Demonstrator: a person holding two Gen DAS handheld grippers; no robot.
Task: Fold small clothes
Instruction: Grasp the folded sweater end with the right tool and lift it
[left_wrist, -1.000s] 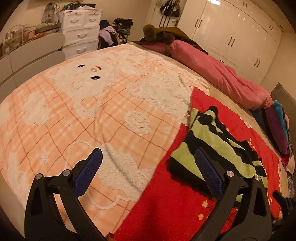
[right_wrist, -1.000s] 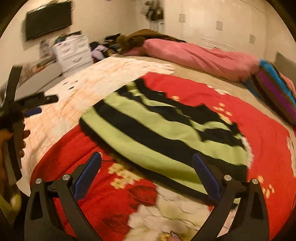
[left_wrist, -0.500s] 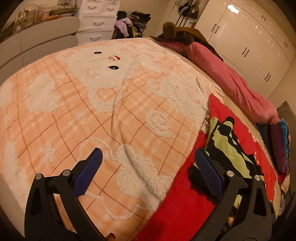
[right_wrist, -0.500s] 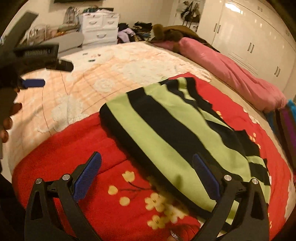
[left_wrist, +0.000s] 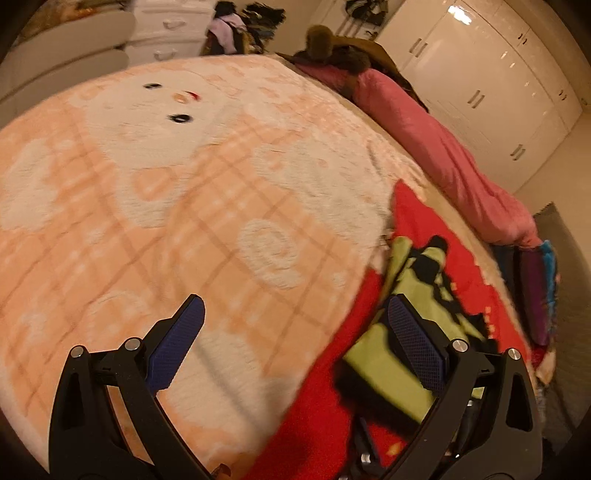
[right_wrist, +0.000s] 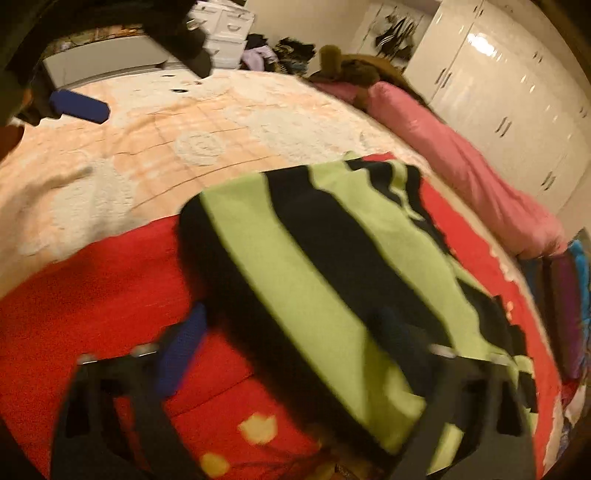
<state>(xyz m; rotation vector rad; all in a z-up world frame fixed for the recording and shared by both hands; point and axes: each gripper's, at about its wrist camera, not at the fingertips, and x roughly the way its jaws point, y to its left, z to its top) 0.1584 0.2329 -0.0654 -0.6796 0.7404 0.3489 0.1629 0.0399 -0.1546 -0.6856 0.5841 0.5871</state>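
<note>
Bedroom, wide bed (left_wrist: 110, 258) under warm light, white wardrobes behind; left gripper (left_wrist: 291, 332) spread wide, nothing between the blue pads (left_wrist: 177, 343), hovering over the peach plaid blanket (left_wrist: 221, 177) with its right finger overlapping the edge of the striped garment (left_wrist: 413, 295); right gripper (right_wrist: 291, 339) badly motion-blurred but the fingers read as parted and empty, poised low over the same piece; striped garment (right_wrist: 332, 266), green and black bands, lies mostly flat on the red floral blanket (right_wrist: 92, 288), its far end rumpled and its near-left edge close to the seam where red meets peach; judgement: light, limp knit, no stiffness, will drape and sag from any pinch point and drag on the fleecy blanket instead of sliding clean; nothing fragile; best hold looks like the near corners or the near hem, one gripper each, pinching through all layers so the bottom layer doesn't stay behind; mid-panel grab would just bunch it; further out, pink duvet roll (right_wrist: 461, 177) along the far side, multicolour striped cushion (right_wrist: 569, 306) at right, white drawers (right_wrist: 229, 22) and clothes pile (right_wrist: 280, 50) past the bed
</note>
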